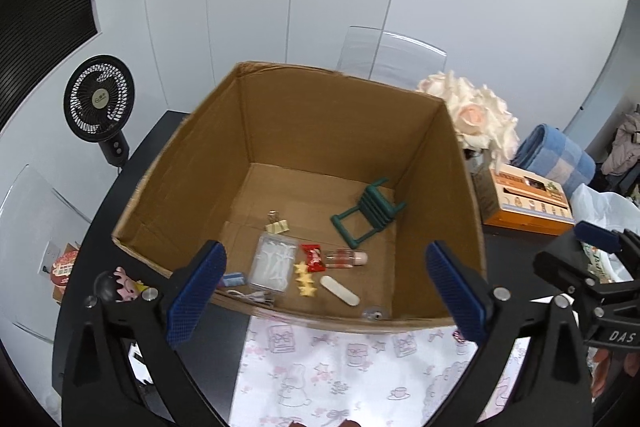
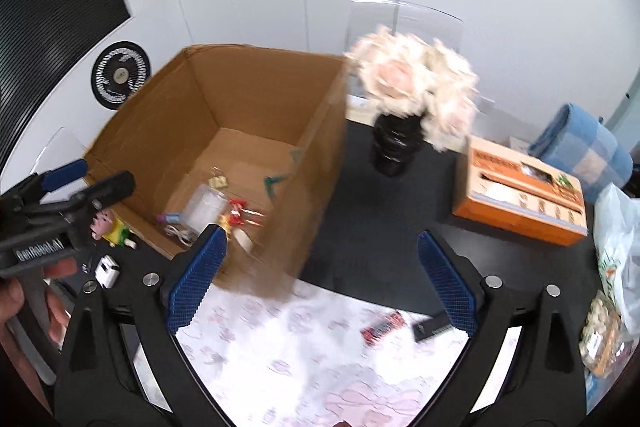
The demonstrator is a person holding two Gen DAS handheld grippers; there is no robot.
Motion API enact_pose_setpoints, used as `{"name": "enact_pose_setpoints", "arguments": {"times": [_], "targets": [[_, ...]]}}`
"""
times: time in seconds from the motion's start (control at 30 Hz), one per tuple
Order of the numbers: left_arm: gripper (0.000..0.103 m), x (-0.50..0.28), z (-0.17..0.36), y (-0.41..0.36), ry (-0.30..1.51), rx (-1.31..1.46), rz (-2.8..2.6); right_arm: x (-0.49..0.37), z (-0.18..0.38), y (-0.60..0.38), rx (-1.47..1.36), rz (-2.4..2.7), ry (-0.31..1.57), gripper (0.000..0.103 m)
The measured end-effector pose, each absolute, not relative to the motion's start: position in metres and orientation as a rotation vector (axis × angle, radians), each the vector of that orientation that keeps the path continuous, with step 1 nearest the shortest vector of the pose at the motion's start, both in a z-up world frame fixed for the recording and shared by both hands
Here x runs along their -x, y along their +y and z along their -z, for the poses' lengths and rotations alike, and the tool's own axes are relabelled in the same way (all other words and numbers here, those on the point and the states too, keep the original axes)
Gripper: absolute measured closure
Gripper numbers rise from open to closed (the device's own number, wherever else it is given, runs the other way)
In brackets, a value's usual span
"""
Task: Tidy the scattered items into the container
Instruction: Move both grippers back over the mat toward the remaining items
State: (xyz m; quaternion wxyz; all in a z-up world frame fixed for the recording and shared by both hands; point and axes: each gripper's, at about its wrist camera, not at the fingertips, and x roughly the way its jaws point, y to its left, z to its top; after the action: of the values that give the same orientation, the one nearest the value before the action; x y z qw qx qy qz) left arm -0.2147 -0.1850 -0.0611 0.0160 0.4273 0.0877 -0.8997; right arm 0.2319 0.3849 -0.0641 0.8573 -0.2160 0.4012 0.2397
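An open cardboard box [image 1: 168, 187] stands on the dark table. Inside lie a green toy chair [image 1: 370, 213], a clear plastic case [image 1: 272, 265], a red candy [image 1: 312, 258], yellow stars [image 1: 306, 281], a small bottle [image 1: 346, 259], a binder clip [image 1: 277, 225] and a pale stick [image 1: 339, 290]. My left gripper [image 1: 326, 297] hangs open over the box's near edge, empty. My right gripper [image 2: 320, 281] is open and empty, right of the box [image 2: 316, 163], above a patterned cloth [image 2: 304, 359]. On the cloth lie a red item [image 2: 382, 327] and a black item [image 2: 430, 326]. A pink figurine [image 2: 110, 227] and a white toy [image 2: 107, 270] sit left of the box.
A black vase of pale flowers [image 2: 412, 95] stands right of the box, with an orange carton [image 2: 520, 195] and a blue rolled towel [image 2: 580, 151] beyond. Plastic bags [image 2: 616, 267] lie at the right edge. A black fan [image 1: 100, 103] stands at the back left. A hand [image 2: 16, 295] holds the left gripper.
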Motion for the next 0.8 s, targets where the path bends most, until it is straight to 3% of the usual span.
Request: {"name": "enact_pose_setpoints", "arguments": {"times": [0.43,0.8], "targets": [[0.003,0.194,0.062,-0.063,0.118,-1.404,2.96,-0.24,0.079,0.23,0.36,-0.344,0.894,0.005],[0.003,0.176,0.122,0.032,-0.079,-1.596,2.964,-0.239,0.118,0.148,0.304,-0.302,0.954,0.005]]}}
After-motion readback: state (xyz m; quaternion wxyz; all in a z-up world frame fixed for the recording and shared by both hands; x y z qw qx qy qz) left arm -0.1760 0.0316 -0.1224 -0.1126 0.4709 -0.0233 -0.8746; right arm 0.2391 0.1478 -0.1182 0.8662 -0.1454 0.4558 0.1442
